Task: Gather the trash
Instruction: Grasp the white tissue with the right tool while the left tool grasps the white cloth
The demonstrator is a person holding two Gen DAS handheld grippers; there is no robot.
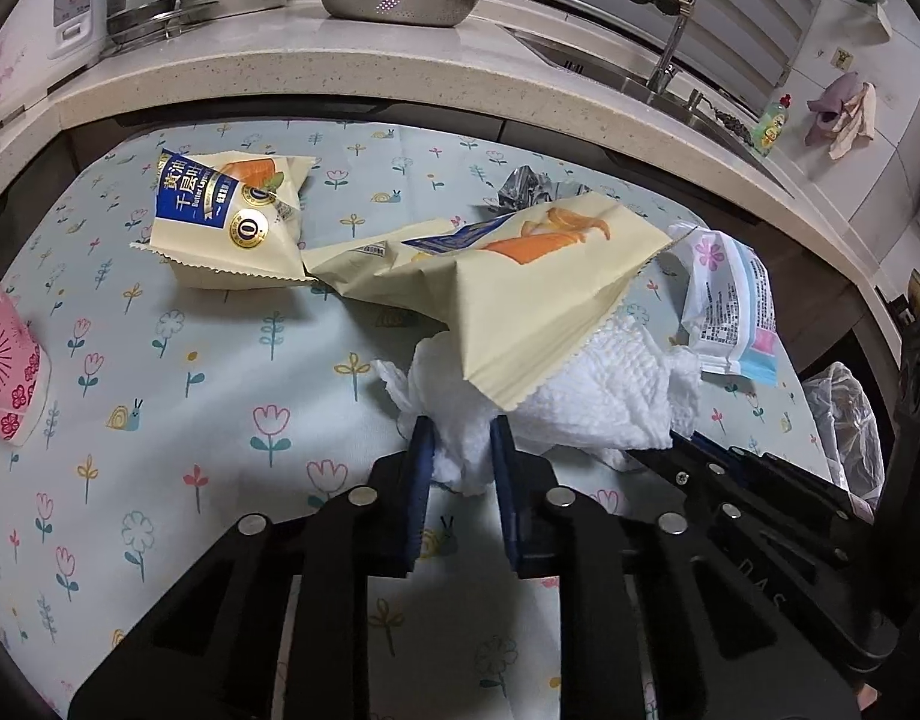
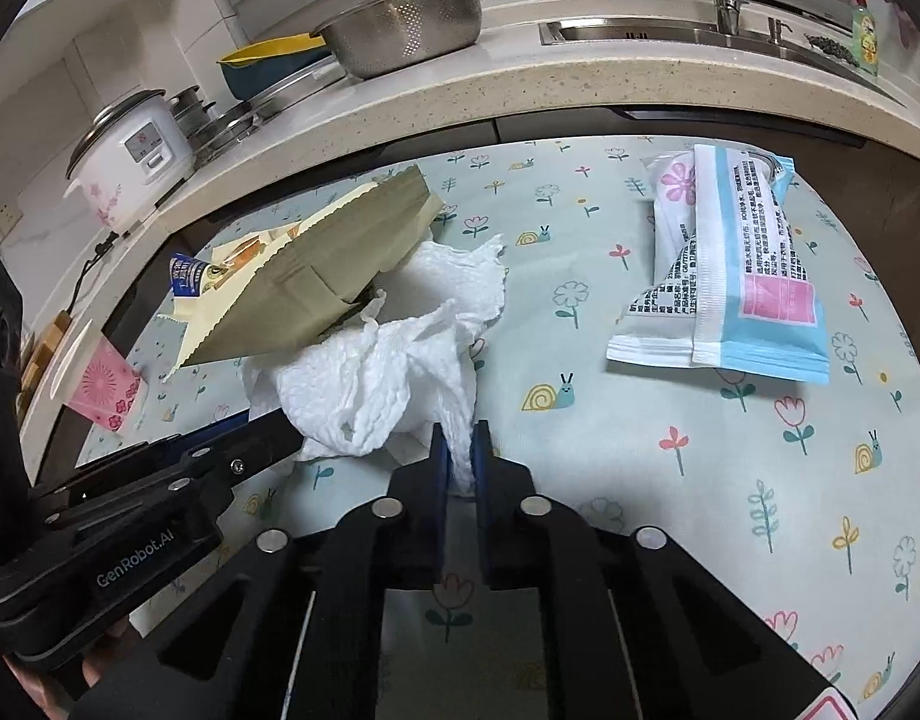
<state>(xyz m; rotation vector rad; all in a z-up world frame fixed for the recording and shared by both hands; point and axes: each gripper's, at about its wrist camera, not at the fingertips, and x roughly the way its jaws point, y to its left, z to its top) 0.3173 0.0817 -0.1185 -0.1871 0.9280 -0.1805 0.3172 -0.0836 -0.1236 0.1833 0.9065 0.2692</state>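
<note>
1. Left tool (image 1: 460, 450): clenched on left edge of crumpled white paper towel (image 1: 580, 396) lying on floral-clothed worktop (image 1: 159, 420).
2. Cream snack wrapper (image 1: 520, 300) resting on towel; likely to slide off on lifting.
3. Right tool (image 2: 460, 450): clenched on thin towel corner; tearing possible if pulled apart.

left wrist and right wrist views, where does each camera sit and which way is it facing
Left wrist: on the left hand-held gripper, looking down across the floral table; its blue fingers pinch the white paper towel; the other gripper enters at right.
Right wrist: on the right hand-held gripper, same downward slant, shut on another fold of the towel; the left gripper and a hand enter at left.
Shared: towel, cream snack bag, blue-and-white packet, colander.
</note>
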